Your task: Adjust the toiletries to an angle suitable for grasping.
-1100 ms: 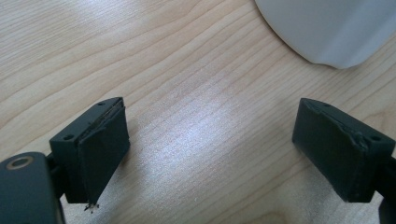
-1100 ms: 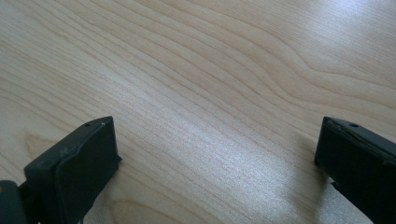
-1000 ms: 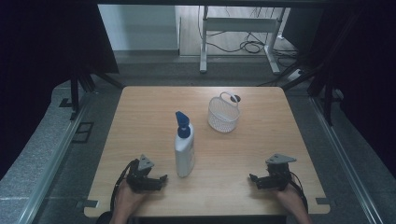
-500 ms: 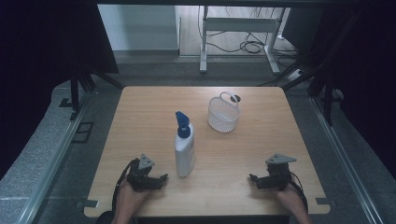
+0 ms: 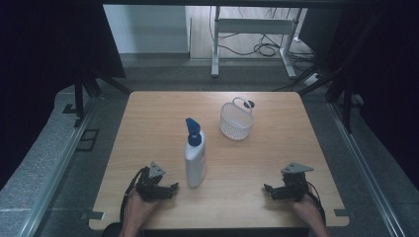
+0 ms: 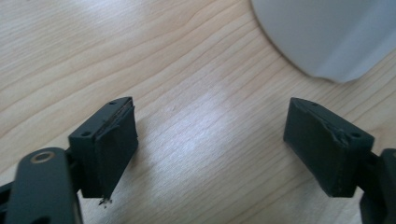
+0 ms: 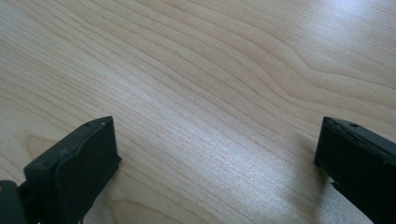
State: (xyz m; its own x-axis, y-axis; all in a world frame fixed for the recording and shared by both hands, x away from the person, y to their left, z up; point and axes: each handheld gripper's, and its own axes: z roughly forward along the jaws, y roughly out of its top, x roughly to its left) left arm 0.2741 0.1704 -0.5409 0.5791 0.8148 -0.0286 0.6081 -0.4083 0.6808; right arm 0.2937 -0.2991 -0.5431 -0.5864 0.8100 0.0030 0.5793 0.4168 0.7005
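White mesh basket [image 5: 236,122] beside bottle [image 5: 194,154]

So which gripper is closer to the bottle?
The left gripper, right beside the white plastic bottle with the blue pump top; the right gripper sits farther away.

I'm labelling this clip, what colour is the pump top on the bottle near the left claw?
Blue, on a white bottle; the pump top shows best in the high view.
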